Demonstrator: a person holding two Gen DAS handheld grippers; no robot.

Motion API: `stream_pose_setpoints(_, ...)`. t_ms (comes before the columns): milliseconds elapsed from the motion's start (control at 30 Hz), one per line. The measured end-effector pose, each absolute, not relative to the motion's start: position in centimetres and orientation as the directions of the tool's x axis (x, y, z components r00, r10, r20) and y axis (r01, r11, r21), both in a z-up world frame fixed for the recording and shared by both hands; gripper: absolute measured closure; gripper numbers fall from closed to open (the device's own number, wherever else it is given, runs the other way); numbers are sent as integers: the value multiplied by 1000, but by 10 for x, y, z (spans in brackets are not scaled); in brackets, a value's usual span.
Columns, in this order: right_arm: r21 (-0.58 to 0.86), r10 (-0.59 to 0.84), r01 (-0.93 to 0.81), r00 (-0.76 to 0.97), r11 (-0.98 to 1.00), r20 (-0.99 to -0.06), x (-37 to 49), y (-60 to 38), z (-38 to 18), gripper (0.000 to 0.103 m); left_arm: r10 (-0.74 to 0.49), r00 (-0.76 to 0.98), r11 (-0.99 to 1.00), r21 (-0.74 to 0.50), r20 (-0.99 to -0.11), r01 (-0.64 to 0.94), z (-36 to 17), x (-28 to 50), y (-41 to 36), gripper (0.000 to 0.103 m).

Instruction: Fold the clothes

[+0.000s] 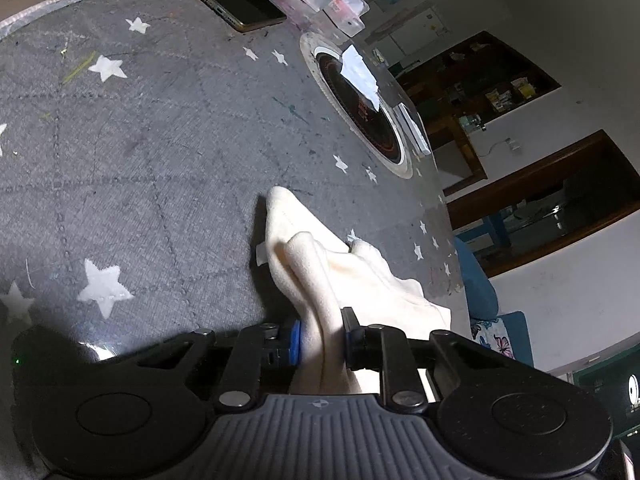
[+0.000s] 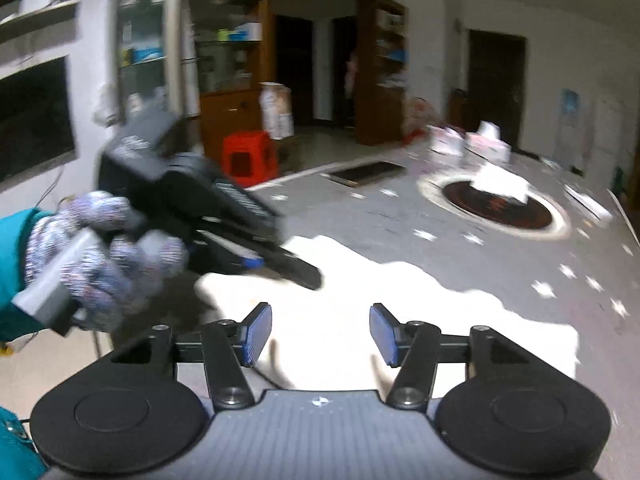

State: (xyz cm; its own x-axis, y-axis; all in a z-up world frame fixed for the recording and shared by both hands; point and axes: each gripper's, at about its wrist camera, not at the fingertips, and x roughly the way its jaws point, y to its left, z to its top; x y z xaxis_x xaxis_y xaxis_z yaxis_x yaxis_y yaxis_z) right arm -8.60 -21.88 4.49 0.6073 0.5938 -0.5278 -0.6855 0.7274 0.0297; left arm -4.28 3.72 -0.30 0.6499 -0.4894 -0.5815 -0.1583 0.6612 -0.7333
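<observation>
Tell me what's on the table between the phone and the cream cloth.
Only bare starred tablecloth lies between the phone and the cloth, seen in the left wrist view.

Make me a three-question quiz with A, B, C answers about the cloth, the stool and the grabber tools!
1. Where is the phone?
A. on the table
B. on the stool
C. under the cloth

2. What colour is the stool?
A. blue
B. red
C. green

3. What is the left tool doing?
A. open over the phone
B. lying on the floor
C. shut on the cloth

Answers:
1. A, it lies on the starry table.
2. B, it shows bright red behind the table.
3. C, the cream cloth is pinched between its pads, while the right tool is open above the cloth.
</observation>
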Motion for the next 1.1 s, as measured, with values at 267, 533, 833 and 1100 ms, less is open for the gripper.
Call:
stream_pose_setpoints(267,98,431,-457,716,884,-549,-44,-285,33,45,-460,653,716,-686,-602,-128,3,-42,29,81)
stream_pose_setpoints(533,237,384,-302,718,923,-581,-13,-337,11,45,-431,654,760,-641,-622,-107,7,-40,25,81)
stream_pose_setpoints(833,327,434,-291,696,899,-573,-3,-342,4,65,-422,649,787,-611,-634,-85,10,-36,22,81)
stream_pose_setpoints(1100,333,450,-311,717,890,-533,-13,-339,18,89,-390,654,845,-533,-648,-25,27,-30,8,86)
